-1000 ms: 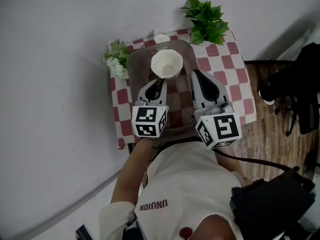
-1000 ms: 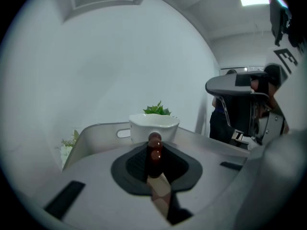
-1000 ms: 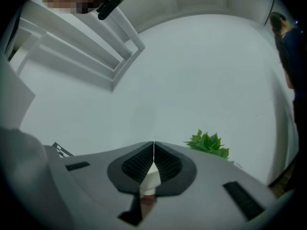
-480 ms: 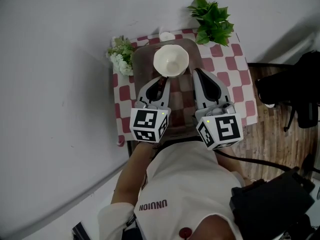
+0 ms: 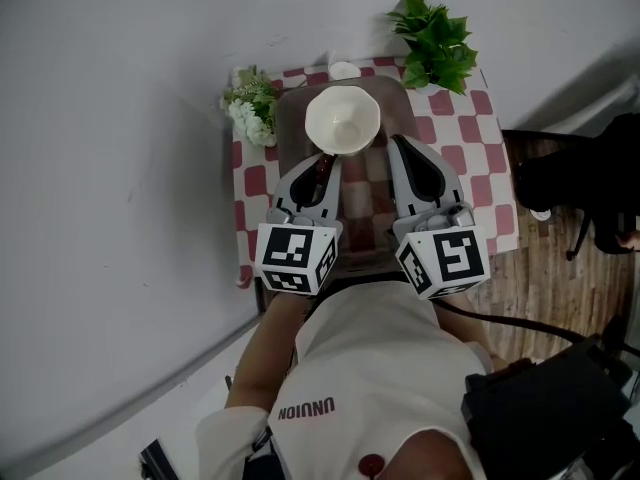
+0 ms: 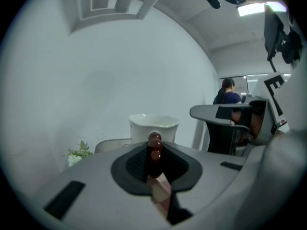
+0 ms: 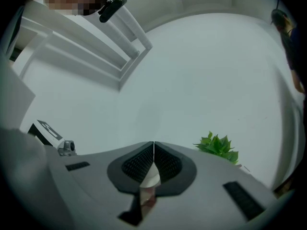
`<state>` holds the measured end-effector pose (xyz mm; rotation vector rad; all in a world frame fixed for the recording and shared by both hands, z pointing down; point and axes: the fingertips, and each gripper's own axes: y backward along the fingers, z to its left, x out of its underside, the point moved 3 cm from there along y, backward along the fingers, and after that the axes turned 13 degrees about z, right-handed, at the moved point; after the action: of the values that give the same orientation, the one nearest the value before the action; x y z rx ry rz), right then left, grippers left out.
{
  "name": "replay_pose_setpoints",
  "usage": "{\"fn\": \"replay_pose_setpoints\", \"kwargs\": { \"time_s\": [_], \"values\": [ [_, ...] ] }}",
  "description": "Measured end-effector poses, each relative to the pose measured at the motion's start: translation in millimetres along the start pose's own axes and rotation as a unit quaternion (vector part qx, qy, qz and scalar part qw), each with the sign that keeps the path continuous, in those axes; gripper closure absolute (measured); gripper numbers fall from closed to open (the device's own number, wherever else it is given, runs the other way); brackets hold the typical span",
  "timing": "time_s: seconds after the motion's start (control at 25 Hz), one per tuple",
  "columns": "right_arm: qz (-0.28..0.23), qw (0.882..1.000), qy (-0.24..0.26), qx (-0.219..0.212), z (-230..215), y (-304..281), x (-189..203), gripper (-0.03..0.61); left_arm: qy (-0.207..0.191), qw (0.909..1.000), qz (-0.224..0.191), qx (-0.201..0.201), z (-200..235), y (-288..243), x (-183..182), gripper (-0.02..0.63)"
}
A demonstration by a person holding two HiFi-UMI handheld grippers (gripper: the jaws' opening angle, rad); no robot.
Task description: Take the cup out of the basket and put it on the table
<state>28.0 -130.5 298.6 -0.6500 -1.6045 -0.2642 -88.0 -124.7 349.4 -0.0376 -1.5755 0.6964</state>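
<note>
the left gripper [image 5: 322, 164] reaches forward over the basket [image 5: 291, 140] and pinches the dark red, beaded handle [image 5: 320, 165] of the white cup [image 5: 342, 120]. in the left gripper view the two dark pads are closed on that handle [image 6: 154, 150], with only the handle's width between them, and the cup [image 6: 153, 125] stands upright just past the tips, its wavy rim level. seen from the head camera the cup sits over the far end of the basket, mouth up and empty; how high it hangs above the basket floor cannot be told. the basket is a brownish, see-through tray lying along the middle of the table [image 5: 470, 173], whose red and white checked cloth shows through its bottom. the right gripper [image 5: 398, 146] lies beside the left one, over the right side of the basket and just to the right of the cup, not touching it. in the right gripper view its jaws are pressed together tip to tip with nothing between them [image 7: 153, 150]. a green plant [image 5: 437, 50] stands at the far right corner of the table and shows again past the right gripper's jaws [image 7: 218, 148]. a bunch of white flowers [image 5: 250, 110] sits at the far left corner, just beside the basket. a small white dish [image 5: 344, 70] rests behind the basket against the wall.
</note>
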Motion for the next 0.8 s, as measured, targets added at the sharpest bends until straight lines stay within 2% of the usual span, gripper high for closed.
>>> {"fn": "replay_pose_setpoints", "kwargs": {
  "time_s": [0.2, 0.8],
  "values": [
    [0.002, 1.0, 0.005, -0.01, 8, -4, -1, 0.56, 0.001, 0.9998, -0.01, -0.019, 6, 13, -3, 0.574],
    [0.017, 0.998, 0.026, -0.057, 41, -19, 3, 0.56, 0.058, 0.9936, -0.039, -0.089, 43, 61, 11, 0.574]
  ]
}}
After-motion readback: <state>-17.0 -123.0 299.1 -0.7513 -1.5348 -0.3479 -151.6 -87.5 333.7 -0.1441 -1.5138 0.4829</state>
